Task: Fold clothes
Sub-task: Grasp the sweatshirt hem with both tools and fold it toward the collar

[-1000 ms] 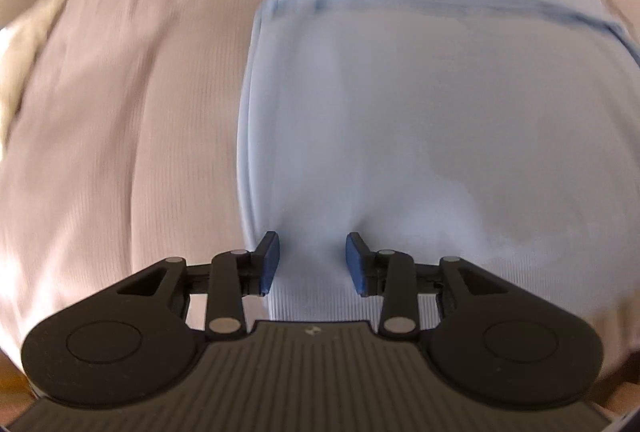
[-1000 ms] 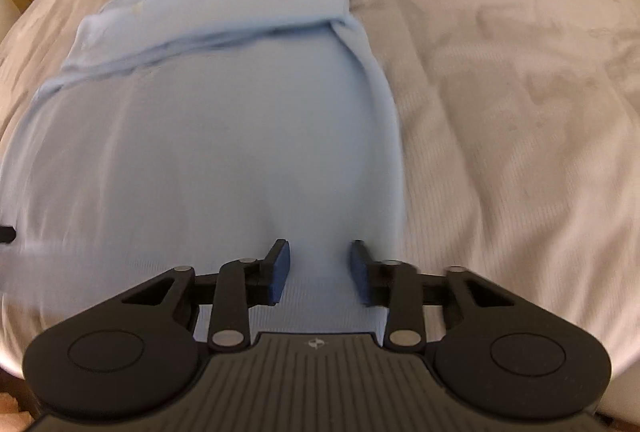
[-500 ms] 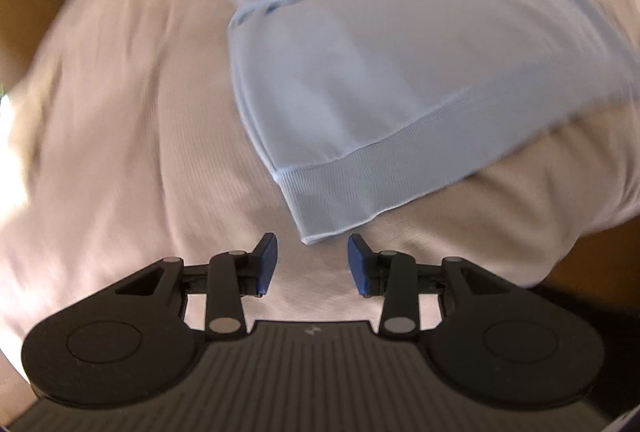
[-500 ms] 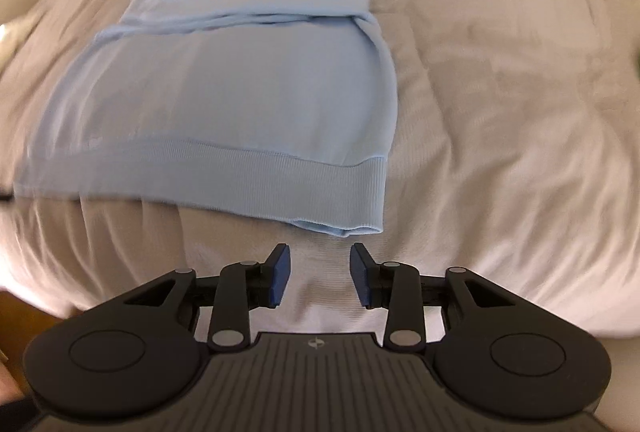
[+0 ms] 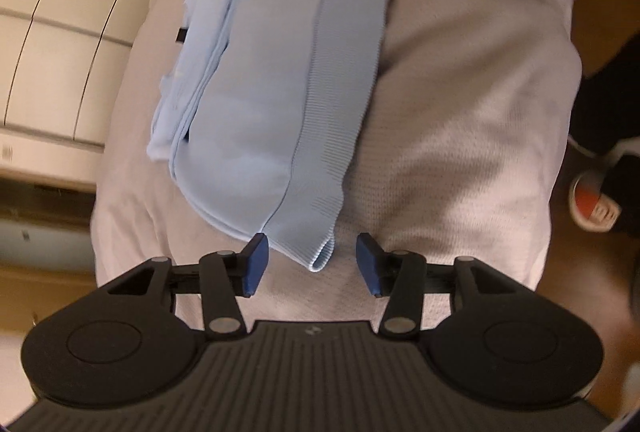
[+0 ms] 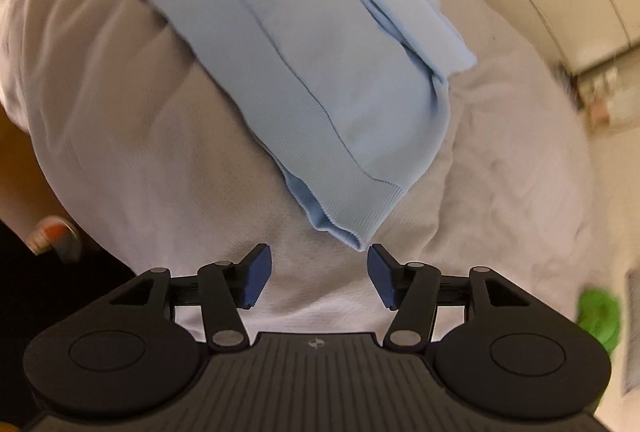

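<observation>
A light blue sweater lies partly folded on a pale bedspread, its ribbed hem running toward the camera. My left gripper is opening, and the hem's near corner sits between its blue pads without touching them. In the right wrist view the same sweater lies slantwise, with the other hem corner just ahead of my right gripper. That gripper is opening too, and only bedspread shows between its pads.
White cupboard doors stand beyond the bed on the left of the left wrist view. A person's shoe with a red toe is on the dark floor at the right. Something bright green lies at the bed's right edge.
Both grippers pulled back off the sweater to its hem corners and rolled, so the garment now lies slantwise in both views. Both pairs of jaws stand wider apart.
</observation>
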### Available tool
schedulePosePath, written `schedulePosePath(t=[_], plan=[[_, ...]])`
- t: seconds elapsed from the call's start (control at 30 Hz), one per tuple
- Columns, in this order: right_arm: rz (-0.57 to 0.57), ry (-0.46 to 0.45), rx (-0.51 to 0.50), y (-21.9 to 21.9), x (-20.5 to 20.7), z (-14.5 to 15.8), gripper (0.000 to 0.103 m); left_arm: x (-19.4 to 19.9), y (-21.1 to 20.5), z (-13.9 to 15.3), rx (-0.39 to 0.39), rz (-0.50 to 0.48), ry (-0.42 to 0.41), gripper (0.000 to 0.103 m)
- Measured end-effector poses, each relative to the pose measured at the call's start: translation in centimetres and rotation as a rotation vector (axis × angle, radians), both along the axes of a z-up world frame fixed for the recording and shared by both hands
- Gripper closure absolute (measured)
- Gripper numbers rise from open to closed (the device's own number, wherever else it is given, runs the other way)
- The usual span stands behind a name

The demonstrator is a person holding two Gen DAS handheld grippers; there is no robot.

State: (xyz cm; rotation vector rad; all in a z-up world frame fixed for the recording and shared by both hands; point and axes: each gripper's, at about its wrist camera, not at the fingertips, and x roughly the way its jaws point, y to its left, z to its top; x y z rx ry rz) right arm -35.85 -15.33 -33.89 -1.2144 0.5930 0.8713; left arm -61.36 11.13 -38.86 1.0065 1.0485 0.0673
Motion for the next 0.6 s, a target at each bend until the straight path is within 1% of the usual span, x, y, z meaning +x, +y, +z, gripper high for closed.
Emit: schedulePosePath(t=[0.1, 0.2, 0.27, 0.37, 0.43, 0.53, 0.57, 0.6], plan=[[0.059, -0.079, -0.019, 0.1, 0.0, -0.7, 0.048, -0.1, 0.3, -0.7, 0.045, -0.041, 0.010, 0.055], [0.147, -0.155, -0.051, 0.2, -0.4, -1.7, 0.048, 0.2, 0.9, -1.8, 0.102, -0.049, 0.028, 0.055], [0.216, -0.213, -0.096, 0.3, -0.9, -2.9, 0.048, 0.2, 1.3, -2.6, 0.134, -0.069, 0.031, 0.056], [0.319, -0.317, -0.156, 0.1, -1.4, -4.9, 0.048, 0.2, 1.5, -3.4, 0.157, -0.109, 0.030, 0.059], [0.352, -0.350, -0.156, 0.2, -1.1, -5.6, 0.048, 0.2, 1.8, -3.7, 0.164, -0.131, 0.027, 0.061], [0.377, -0.357, -0.152, 0.6, -0.3, -6.3, 0.050, 0.3, 2.3, -3.9, 0.153, -0.134, 0.019, 0.068], [0.385, -0.362, -0.152, 0.7, -0.2, -6.4, 0.052, 0.3, 2.4, -3.9, 0.145, -0.131, 0.017, 0.069], [0.386, -0.349, -0.149, 0.8, -0.1, -6.3, 0.061, 0.3, 2.4, -3.9, 0.138, -0.123, 0.013, 0.071]])
